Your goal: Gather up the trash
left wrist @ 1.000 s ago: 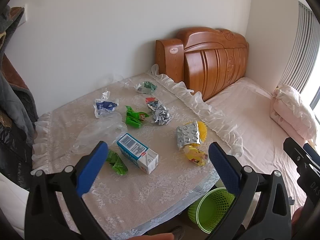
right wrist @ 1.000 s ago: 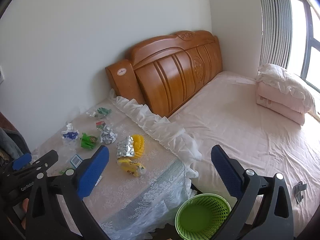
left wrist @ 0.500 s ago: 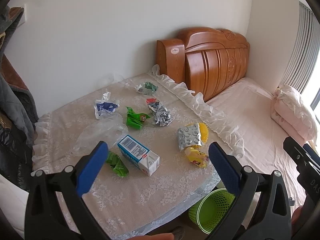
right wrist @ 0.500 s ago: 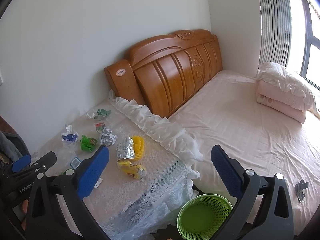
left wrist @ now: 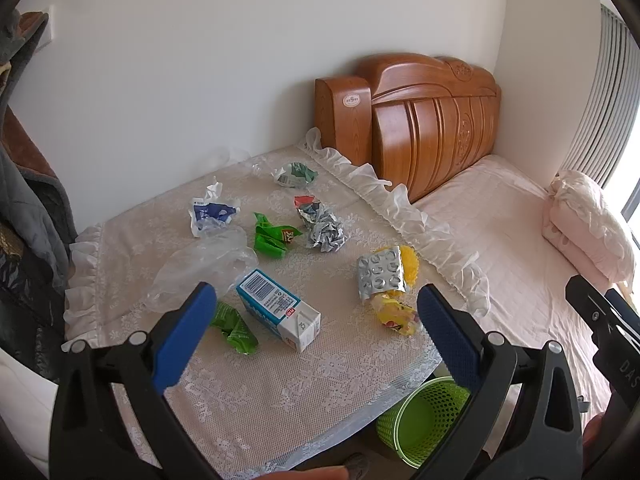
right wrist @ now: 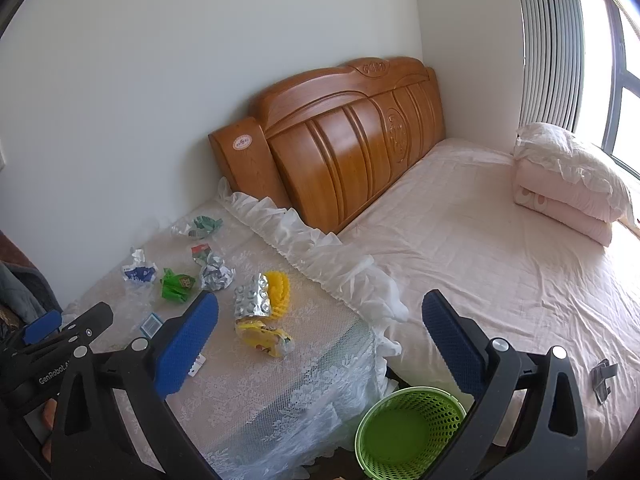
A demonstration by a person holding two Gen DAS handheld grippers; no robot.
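Several pieces of trash lie on a lace-covered table (left wrist: pixel 280 384): a blue-and-white carton (left wrist: pixel 278 310), a silver blister pack (left wrist: pixel 380 274) on a yellow piece, a yellow wrapper (left wrist: pixel 396 314), green wrappers (left wrist: pixel 274 236), crumpled foil (left wrist: pixel 324 228) and a clear plastic bag (left wrist: pixel 204 264). A green mesh bin (right wrist: pixel 408 432) stands on the floor beside the table. My left gripper (left wrist: pixel 312 320) is open and empty above the near table edge, over the carton. My right gripper (right wrist: pixel 320 332) is open and empty, above the table's right side and the bin.
A bed (right wrist: pixel 480 248) with a wooden headboard (right wrist: pixel 344 136) and folded pink bedding (right wrist: pixel 568 184) lies right of the table. Dark clothes (left wrist: pixel 28 208) hang at the left. A white wall runs behind the table.
Both grippers have drifted slightly; the table and trash sit a little lower and nearer in the views. Both stay open and empty.
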